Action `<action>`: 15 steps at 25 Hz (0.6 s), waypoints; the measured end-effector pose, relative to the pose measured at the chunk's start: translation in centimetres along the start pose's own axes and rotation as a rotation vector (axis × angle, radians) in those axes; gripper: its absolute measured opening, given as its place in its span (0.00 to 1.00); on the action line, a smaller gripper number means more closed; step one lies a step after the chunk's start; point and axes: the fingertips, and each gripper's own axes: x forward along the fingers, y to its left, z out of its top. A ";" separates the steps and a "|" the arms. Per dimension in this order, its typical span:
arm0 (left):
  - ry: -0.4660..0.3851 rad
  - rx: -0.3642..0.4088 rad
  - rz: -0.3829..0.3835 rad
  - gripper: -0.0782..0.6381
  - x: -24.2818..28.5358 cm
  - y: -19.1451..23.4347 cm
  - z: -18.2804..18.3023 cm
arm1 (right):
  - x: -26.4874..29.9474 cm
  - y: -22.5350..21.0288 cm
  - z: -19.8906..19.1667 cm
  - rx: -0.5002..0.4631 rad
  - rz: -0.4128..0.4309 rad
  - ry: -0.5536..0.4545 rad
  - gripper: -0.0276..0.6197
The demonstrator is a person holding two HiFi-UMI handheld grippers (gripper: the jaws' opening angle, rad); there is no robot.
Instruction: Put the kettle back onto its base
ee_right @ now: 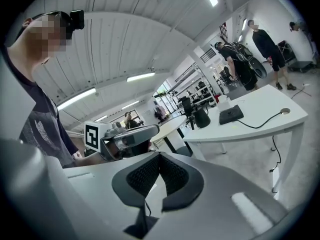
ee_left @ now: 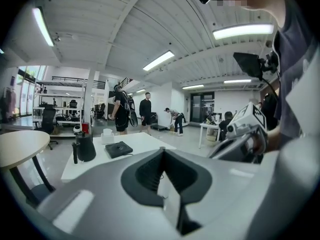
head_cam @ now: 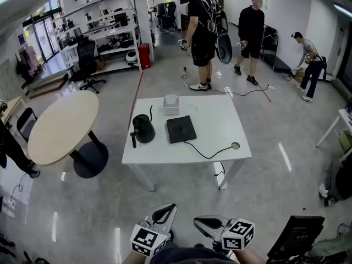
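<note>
A black gooseneck kettle (head_cam: 143,130) stands on the white table (head_cam: 220,120), left of its flat black square base (head_cam: 181,129); the two are apart. A black cord (head_cam: 212,153) runs from the base toward the table's front edge. Both grippers are low at the near edge of the head view, well short of the table. My left gripper (head_cam: 171,207) and right gripper (head_cam: 197,220) show their jaws meeting at the tips with nothing between them. From the left gripper (ee_left: 161,149) the kettle (ee_left: 84,147) and base (ee_left: 119,149) lie ahead to the left. From the right gripper (ee_right: 160,154) the kettle (ee_right: 201,118) and base (ee_right: 231,114) lie far ahead to the right.
A small white box (head_cam: 171,104) sits at the table's far edge, and a round grommet hole (head_cam: 235,146) at its front right. A round beige table (head_cam: 63,126) stands to the left. Three people (head_cam: 201,34) stand beyond the table, near shelving (head_cam: 107,34).
</note>
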 end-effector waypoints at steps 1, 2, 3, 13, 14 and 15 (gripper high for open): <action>-0.007 0.000 -0.008 0.11 0.2 1.1 0.1 | 1.0 -0.1 0.3 0.003 -0.007 0.000 0.05; -0.017 -0.002 -0.014 0.11 0.3 2.3 0.4 | 2.0 -0.2 0.7 0.002 -0.011 0.003 0.05; -0.028 -0.005 -0.020 0.11 0.4 3.5 0.7 | 2.9 -0.2 1.1 -0.003 -0.017 0.010 0.05; -0.083 -0.040 -0.090 0.11 0.6 13.6 1.7 | 11.3 -0.9 5.4 -0.047 -0.119 0.030 0.05; -0.089 -0.041 -0.098 0.11 0.6 14.4 1.6 | 12.0 -1.0 5.7 -0.048 -0.131 0.025 0.05; -0.093 -0.040 -0.106 0.11 0.6 15.1 1.5 | 12.7 -1.2 6.0 -0.052 -0.142 0.019 0.05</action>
